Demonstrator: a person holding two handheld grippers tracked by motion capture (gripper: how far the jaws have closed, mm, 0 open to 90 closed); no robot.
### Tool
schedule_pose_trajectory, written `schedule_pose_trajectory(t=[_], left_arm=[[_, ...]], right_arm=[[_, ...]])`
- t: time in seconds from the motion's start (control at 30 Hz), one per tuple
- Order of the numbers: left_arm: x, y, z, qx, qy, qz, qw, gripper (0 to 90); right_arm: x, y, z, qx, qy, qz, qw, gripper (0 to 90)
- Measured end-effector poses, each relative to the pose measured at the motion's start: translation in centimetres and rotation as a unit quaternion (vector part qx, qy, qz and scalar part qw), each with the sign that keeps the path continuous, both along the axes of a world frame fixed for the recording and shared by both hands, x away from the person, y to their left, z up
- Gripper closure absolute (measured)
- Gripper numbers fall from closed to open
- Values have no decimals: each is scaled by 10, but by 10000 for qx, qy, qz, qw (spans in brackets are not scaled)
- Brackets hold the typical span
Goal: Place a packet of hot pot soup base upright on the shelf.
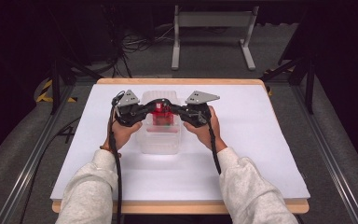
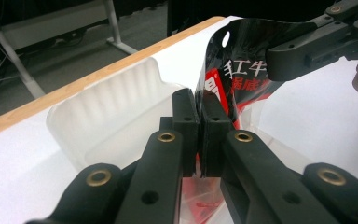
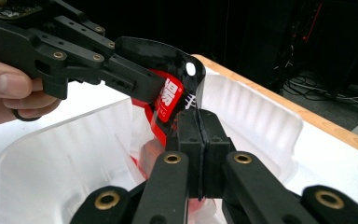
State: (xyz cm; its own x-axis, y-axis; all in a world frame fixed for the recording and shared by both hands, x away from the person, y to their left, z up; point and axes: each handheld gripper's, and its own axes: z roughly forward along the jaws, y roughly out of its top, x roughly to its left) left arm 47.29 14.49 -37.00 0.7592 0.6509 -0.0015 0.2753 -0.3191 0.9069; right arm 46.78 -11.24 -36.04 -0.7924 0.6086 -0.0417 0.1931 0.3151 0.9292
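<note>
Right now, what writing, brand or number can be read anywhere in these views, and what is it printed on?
"红牛": white characters on the black top of the red and black packet, in the left gripper view.
Yellow characters below them: cut off by the right gripper, unreadable.
"汤": seemingly this, a white character on the packet's red panel, in the right gripper view; partly hidden.
Clear plastic tub: no writing seen.

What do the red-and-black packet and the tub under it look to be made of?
The packet looks like thin glossy plastic film: it creases, shines, and has a punched hang hole. The tub looks like translucent, frosted, semi-rigid plastic with ribbed walls; the white table shows faintly through.
</note>
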Motion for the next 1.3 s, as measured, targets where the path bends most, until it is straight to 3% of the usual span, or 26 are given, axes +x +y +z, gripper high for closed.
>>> schedule_pose_trajectory(t=[0.1,0.37,0.83,1.1,1.3], left_arm=[[0,3,-4,60,85,2,9999,869],[-2,4,-11,62,110,26,9999,862],[-4,1,-13,167,78,124,9998,842],[-4,4,-12,173,85,206,9996,802],[-6,5,-10,228,21,266,9994,755]], right_arm=[[-2,6,-4,-179,7,5,9998,890],[-2,7,-9,-201,49,31,9998,889],[-2,6,-11,-312,18,-34,9995,880],[1,4,-12,-372,18,-170,9992,816],[3,1,-14,-344,164,-223,9990,794]])
